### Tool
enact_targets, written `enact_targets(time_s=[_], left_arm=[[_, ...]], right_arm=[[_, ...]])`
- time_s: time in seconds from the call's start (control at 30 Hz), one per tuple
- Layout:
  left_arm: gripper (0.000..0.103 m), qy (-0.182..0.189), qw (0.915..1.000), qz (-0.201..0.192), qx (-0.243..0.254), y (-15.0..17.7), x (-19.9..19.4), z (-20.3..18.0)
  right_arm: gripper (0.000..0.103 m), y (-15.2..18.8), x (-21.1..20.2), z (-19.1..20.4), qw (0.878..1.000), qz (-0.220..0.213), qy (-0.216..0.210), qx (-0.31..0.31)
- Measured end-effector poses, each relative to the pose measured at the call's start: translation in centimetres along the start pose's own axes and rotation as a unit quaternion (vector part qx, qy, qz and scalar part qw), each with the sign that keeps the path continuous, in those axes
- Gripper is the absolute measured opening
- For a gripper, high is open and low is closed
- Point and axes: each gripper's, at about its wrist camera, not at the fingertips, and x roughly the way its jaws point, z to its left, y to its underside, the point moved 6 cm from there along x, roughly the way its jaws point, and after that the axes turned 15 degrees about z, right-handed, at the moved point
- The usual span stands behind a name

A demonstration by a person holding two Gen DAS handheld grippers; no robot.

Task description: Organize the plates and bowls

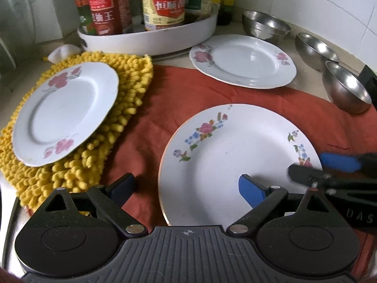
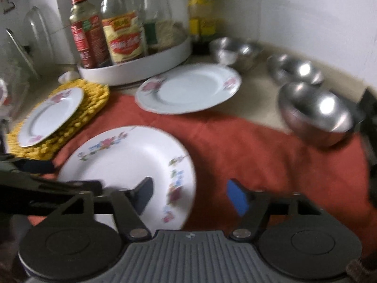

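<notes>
Straddling the near plate from both sides, the two grippers sit low over the orange cloth. The left gripper stands with its fingers spread wide: its blue pad hangs over the plate's lower inside, its dark pad over bare cloth left of the rim, so the plate's left edge lies between them; no pad can be seen pressing on it. The right gripper stands part open with the plate's right rim between its fingers, dark finger over the plate and blue finger over the cloth; this view is blurred and no pinch shows, so it reads as released. In the left wrist view the right tool's fingers reach across the plate's right edge.

This floral plate lies flat on the cloth, its gold-lined rim clear of every other dish. Open cloth runs to its right and behind it.

To the left, a rose-patterned plate rests on a yellow shaggy mat, its right edge raised over the mat. Farther back, a second rose plate lies partly on the cloth, partly on the pale counter.

Along the right side three steel bowls stand in a row toward the tiled corner, the nearest at the cloth's edge, the farthest just behind the far plate. A white round tray of sauce bottles closes off the back.
</notes>
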Motion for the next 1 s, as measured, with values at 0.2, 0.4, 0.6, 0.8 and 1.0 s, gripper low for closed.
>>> enact_targets(time_s=[0.2,0.4,0.6,0.8,1.0], left_arm=[[0.098,0.018,0.9998,0.001,0.000,-0.7,0.4,-0.5],[0.094,0.023,0.9997,0.007,0.008,-1.1,0.3,-1.9],[0.092,0.032,0.9993,-0.012,0.015,-1.4,-1.0,-3.4],[0.087,0.037,0.9993,0.007,-0.006,-2.0,0.4,-3.1],[0.088,0.025,0.9986,-0.029,-0.036,-2.3,-2.1,0.2]], right_arm=[[0.044,0.0,0.8,0.0,0.998,0.018,-0.065,-0.010],[0.038,-0.1,0.7,-0.4,0.997,0.024,-0.074,-0.026],[0.037,-0.1,0.1,-1.6,0.996,0.024,-0.085,-0.020],[0.037,-0.8,0.6,-2.8,0.996,0.025,-0.080,-0.007],[0.038,-1.9,0.4,-2.7,0.997,0.012,-0.071,-0.010]])
